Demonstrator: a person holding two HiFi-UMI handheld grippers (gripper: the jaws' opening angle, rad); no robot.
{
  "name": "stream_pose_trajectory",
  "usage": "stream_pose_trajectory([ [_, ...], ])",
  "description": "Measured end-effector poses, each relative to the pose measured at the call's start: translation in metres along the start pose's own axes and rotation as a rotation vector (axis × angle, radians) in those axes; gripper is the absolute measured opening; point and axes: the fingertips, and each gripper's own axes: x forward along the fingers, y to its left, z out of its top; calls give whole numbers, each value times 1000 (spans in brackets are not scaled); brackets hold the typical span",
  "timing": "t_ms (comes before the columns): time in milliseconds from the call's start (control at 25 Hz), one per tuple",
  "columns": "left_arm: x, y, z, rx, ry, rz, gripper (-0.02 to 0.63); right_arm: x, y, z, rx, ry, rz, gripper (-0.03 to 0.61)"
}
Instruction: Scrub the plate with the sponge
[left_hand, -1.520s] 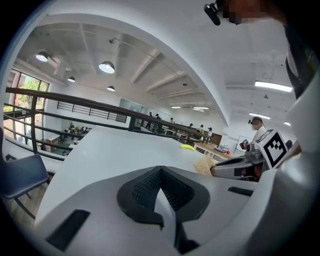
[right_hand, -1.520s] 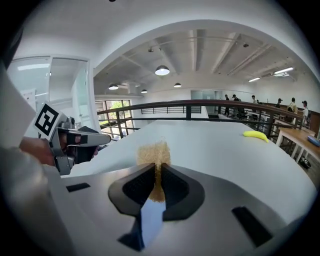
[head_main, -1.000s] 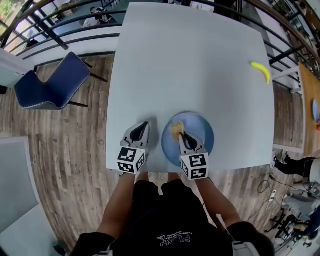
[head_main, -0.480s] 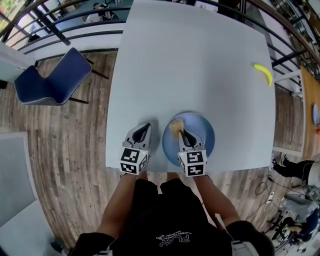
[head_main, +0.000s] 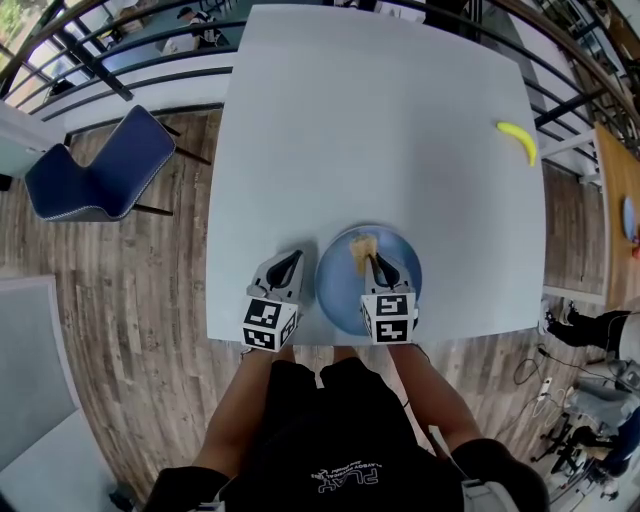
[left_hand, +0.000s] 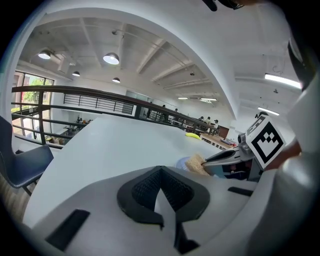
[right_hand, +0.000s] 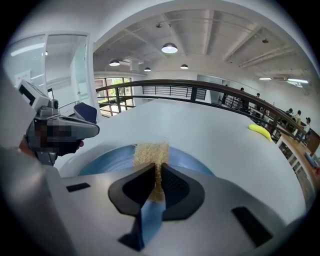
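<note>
A round blue plate (head_main: 340, 295) lies at the near edge of the white table (head_main: 380, 120). My right gripper (head_main: 373, 260) is over the plate and shut on a tan fibrous sponge (head_main: 364, 246), which sticks out past the fingertips onto the plate's far half. In the right gripper view the sponge (right_hand: 151, 151) stands between the pads of my right gripper (right_hand: 156, 171), with the plate (right_hand: 107, 157) beneath. My left gripper (head_main: 293, 258) is just left of the plate, shut with nothing in it. In the left gripper view my left gripper (left_hand: 159, 179) shows shut, with the sponge (left_hand: 196, 163) off to its right.
A yellow banana (head_main: 520, 140) lies near the table's far right edge. A blue chair (head_main: 95, 170) stands on the wood floor to the left. A dark railing (head_main: 130, 55) runs beyond the table. Another table edge (head_main: 615, 200) shows at the right.
My right gripper has carried the sponge a little to the right across the plate, from its upper left towards the middle. My left gripper has stayed beside the plate.
</note>
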Motion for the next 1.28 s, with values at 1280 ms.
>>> stream_pose_trajectory([
  [1280,-14,-40,-7,58,53,-84,3,-38,-8,-17,29,32,-41,42],
])
